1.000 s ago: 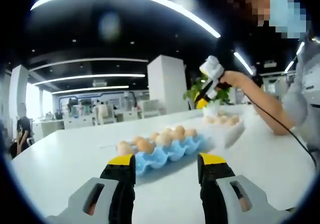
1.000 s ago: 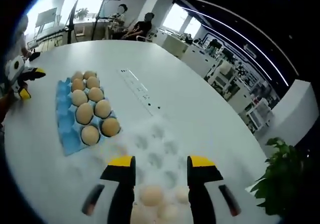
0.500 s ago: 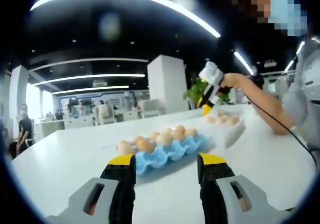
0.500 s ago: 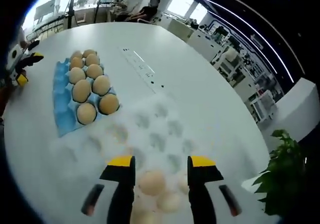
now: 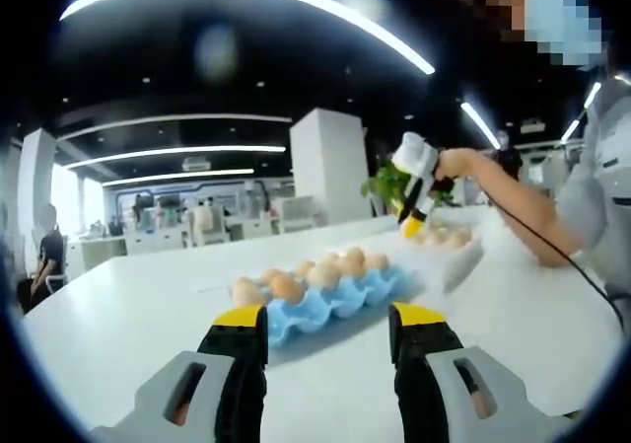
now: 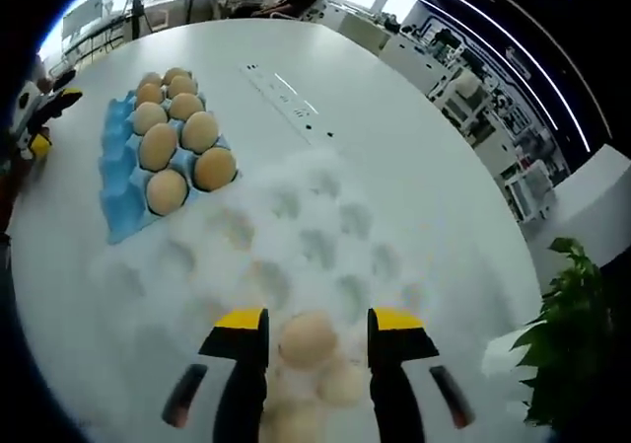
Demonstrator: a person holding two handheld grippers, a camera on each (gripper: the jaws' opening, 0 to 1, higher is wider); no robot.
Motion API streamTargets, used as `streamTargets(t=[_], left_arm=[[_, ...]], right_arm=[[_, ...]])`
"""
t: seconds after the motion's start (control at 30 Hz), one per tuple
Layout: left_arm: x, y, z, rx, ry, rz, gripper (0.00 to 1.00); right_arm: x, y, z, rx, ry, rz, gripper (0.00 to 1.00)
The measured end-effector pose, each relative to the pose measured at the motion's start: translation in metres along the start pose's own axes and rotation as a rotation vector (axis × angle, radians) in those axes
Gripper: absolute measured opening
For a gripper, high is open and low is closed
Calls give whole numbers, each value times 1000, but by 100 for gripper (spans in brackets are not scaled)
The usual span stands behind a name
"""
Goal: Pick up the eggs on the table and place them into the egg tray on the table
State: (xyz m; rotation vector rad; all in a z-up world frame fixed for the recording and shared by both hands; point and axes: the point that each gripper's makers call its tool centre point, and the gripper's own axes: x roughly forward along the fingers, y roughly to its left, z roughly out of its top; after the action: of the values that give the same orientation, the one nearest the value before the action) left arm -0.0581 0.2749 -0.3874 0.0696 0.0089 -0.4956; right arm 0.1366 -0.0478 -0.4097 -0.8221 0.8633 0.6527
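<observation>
Eight eggs (image 6: 173,137) sit in the blue egg tray (image 6: 118,182), ahead-left of the right gripper (image 6: 309,327), whose open jaws straddle one egg (image 6: 307,339) in a white tray (image 6: 325,236). Left gripper (image 5: 328,317) open, tray ahead.

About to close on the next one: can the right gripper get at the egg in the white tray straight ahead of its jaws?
Probably yes. The right gripper is open and the egg lies between its jaw tips in the white tray, with nothing above it. A neighbouring egg sits close and might be nudged.
</observation>
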Motion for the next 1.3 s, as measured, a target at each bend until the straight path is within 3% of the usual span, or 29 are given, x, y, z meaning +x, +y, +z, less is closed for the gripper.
streamTargets(t=[0.2,0.27,0.6,0.83,0.93,1.3], left_arm=[[0,0,0,0,-2,-3,50],[0,-1,1,-1,-5,-6,50],[1,-1,0,0,0,-8,50],[1,-2,-1,-3,4,-9,50],[2,-3,-2,-1,9,-13,50],[2,-5,-2,-6,6,-20,50]], right_arm=[[3,3,-12,27,33,7,40],[5,9,-14,40,31,42,40],[6,13,-21,109,29,82,36],[9,15,-25,279,7,162,33],[11,14,-25,311,7,179,32],[14,13,-21,351,10,200,31]])
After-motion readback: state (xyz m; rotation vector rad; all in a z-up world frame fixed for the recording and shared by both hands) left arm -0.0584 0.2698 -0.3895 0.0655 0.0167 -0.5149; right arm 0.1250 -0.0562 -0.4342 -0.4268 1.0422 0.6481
